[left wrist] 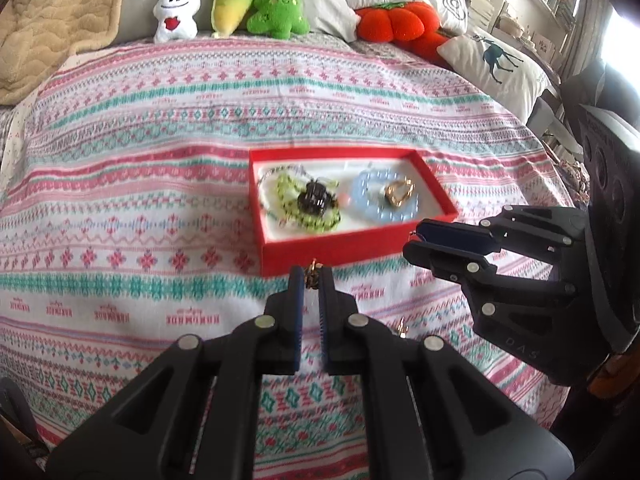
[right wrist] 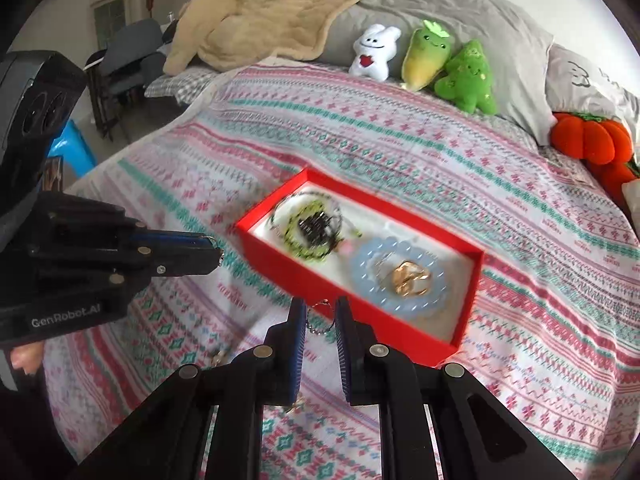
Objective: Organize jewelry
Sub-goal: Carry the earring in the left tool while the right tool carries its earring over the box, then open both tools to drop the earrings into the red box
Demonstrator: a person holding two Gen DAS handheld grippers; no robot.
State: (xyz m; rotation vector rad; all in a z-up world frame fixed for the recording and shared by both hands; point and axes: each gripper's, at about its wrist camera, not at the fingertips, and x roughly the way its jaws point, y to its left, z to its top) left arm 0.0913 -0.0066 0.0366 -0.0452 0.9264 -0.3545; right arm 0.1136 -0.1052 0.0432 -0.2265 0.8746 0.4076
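One bed with patterned cover (left wrist: 160, 160), four plush toys at the pillows, one red tray (left wrist: 352, 242) holding two bead bracelets, two claws, left claw (left wrist: 313, 278) and right claw (right wrist: 320, 314) each clamped on one chain (right wrist: 320, 320).

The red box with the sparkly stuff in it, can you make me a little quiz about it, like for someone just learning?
1. True or false: the red box sits on the striped bedspread.
2. Which lies inside the pale blue ring in the box? A) a gold piece B) a red button C) a white sock
3. Fill in: the left hand-held gripper pinches one end of a thin ____, and the right hand-held gripper pinches the other end.

Key
1. True.
2. A: the gold piece rests in the ring's middle.
3. Chain. Both pairs of jaws are closed on it, just in front of the box.
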